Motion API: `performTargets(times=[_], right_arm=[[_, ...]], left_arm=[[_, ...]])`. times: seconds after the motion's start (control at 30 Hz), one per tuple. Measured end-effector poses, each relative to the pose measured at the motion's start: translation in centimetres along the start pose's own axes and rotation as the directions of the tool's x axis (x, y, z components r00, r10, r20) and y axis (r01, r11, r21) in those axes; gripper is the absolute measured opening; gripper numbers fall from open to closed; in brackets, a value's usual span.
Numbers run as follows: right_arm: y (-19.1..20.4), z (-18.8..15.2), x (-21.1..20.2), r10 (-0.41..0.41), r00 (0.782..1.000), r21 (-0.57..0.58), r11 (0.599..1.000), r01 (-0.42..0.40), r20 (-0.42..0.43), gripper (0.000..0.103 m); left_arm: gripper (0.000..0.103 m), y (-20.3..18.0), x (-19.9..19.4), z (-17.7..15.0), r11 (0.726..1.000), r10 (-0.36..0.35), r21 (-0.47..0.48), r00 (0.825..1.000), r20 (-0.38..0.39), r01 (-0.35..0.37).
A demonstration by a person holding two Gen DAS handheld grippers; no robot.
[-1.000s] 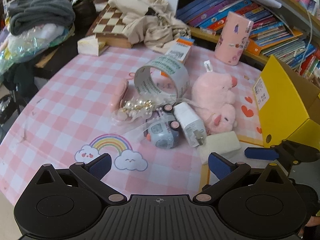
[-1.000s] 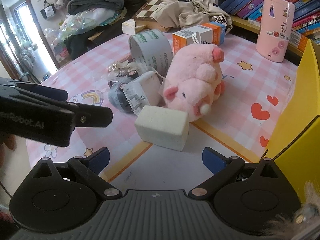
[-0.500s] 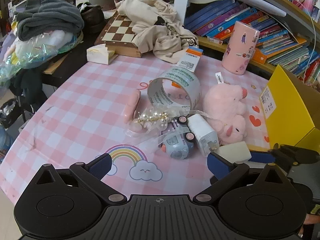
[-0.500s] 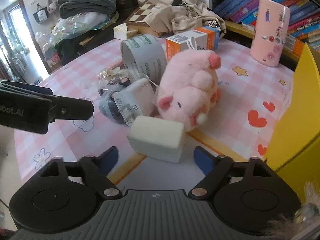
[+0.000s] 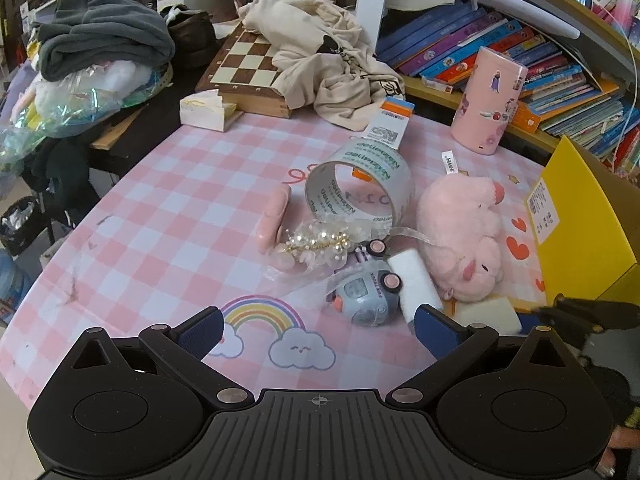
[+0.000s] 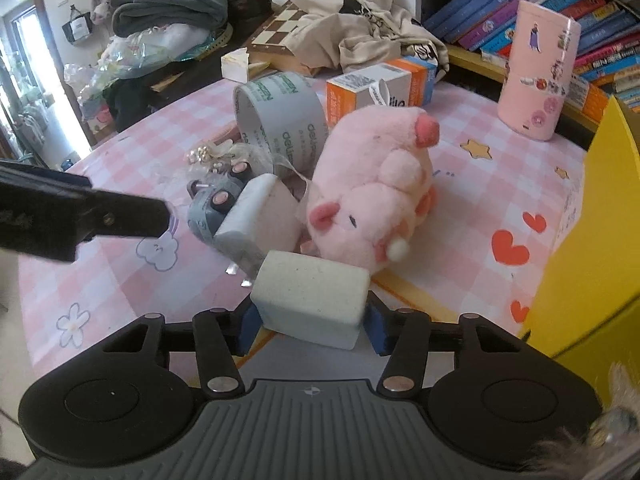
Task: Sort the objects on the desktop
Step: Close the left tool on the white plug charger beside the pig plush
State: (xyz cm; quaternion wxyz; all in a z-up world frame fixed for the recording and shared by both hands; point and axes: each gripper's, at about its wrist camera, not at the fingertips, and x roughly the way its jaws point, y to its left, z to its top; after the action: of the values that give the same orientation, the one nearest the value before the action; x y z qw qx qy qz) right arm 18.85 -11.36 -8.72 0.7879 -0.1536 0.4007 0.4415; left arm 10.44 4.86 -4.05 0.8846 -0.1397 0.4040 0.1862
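A white foam block (image 6: pixel 312 296) lies at the front of the pink checked mat, and my right gripper (image 6: pixel 312 324) is shut on it, a blue pad against each side. Just behind the block lie a pink plush pig (image 6: pixel 372 196), a white charger (image 6: pixel 256 220) and a grey-blue toy (image 6: pixel 208 208). In the left wrist view my left gripper (image 5: pixel 318 328) stands open above the rainbow print, holding nothing. The same block (image 5: pixel 488 312) shows at its right. A tape roll (image 5: pixel 360 188) and a pearl ornament (image 5: pixel 320 244) lie beyond.
A yellow box (image 6: pixel 592 240) stands open at the right edge. A pink cylinder (image 6: pixel 540 72) and an orange-white carton (image 6: pixel 380 88) stand at the back. Behind them are books, a chessboard (image 5: pixel 248 64) and piled clothes. A pink case (image 5: pixel 274 216) lies left of the tape.
My right gripper moved forward around the white block and shut on it. My left gripper drew back and up, so the objects look farther off.
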Motion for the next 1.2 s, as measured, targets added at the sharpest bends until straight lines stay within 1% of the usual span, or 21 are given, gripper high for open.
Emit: performTargets(times=[0.17, 0.3, 0.4, 0.47, 0.5, 0.57, 0.63, 0.67, 0.73, 0.8, 1.0, 1.2], right_arm=[[-0.3, -0.3, -0.5, 0.005, 1.0, 0.016, 1.0, -0.005, -0.017, 0.049], [-0.5, -0.7, -1.0, 0.004, 0.999, 0.021, 1.0, -0.004, -0.033, 0.049], [-0.7, -1.0, -1.4, 0.004, 0.999, 0.019, 1.0, -0.003, -0.045, 0.049], [-0.7, -1.2, -1.7, 0.005, 0.999, 0.013, 1.0, -0.004, -0.053, 0.049], [-0.8, -1.3, -1.8, 0.006, 0.998, 0.01, 1.0, -0.005, -0.056, 0.049], [-0.9, -1.5, -2.0, 0.007, 0.998, 0.006, 1.0, -0.007, -0.06, 0.049], [-1.0, -1.7, -2.2, 0.007, 0.998, 0.005, 1.0, -0.007, -0.063, 0.049], [-1.1, -1.8, -2.3, 0.006, 0.998, 0.005, 1.0, -0.006, -0.064, 0.049], [-1.3, -1.9, -2.5, 0.003, 0.998, 0.006, 1.0, -0.002, -0.065, 0.049], [-1.6, -2.1, -2.6, 0.001, 0.998, 0.007, 1.0, 0.0, -0.064, 0.049], [-2.0, -2.2, -2.7, 0.014, 0.998, -0.008, 1.0, -0.015, -0.062, 0.049], [-2.2, -2.4, -2.7, 0.028, 0.998, -0.022, 0.999, -0.029, -0.059, 0.049]], left_arm=[[0.101, -0.1, 0.5, 0.5, 1.0, 0.007, 0.007, 1.0, 0.017, -0.007], [0.098, -0.7, 0.7, 1.0, 1.0, -0.018, 0.024, 0.999, 0.026, 0.018], [0.084, -2.0, 0.9, 0.9, 0.996, -0.058, 0.062, 0.998, 0.017, 0.057], [0.069, -3.1, 1.1, 0.7, 0.992, -0.09, 0.093, 0.996, 0.003, 0.089], [0.066, -3.5, 1.2, 0.6, 0.989, -0.104, 0.104, 0.995, -0.007, 0.104], [0.052, -4.2, 1.7, 0.4, 0.986, -0.117, 0.115, 0.992, -0.036, 0.121], [0.048, -4.7, 2.1, 0.3, 0.985, -0.12, 0.117, 0.991, -0.056, 0.126], [0.045, -4.9, 2.4, 0.2, 0.986, -0.119, 0.109, 0.991, -0.067, 0.126], [0.042, -5.1, 2.7, 0.1, 0.988, -0.123, 0.087, 0.989, -0.087, 0.131], [0.042, -5.4, 3.0, 0.1, 0.988, -0.126, 0.077, 0.988, -0.094, 0.133], [0.042, -6.5, 3.8, 0.5, 0.99, -0.109, 0.086, 0.992, -0.068, 0.115], [0.04, -7.5, 5.0, 0.7, 0.991, -0.076, 0.108, 0.994, -0.083, 0.085]])
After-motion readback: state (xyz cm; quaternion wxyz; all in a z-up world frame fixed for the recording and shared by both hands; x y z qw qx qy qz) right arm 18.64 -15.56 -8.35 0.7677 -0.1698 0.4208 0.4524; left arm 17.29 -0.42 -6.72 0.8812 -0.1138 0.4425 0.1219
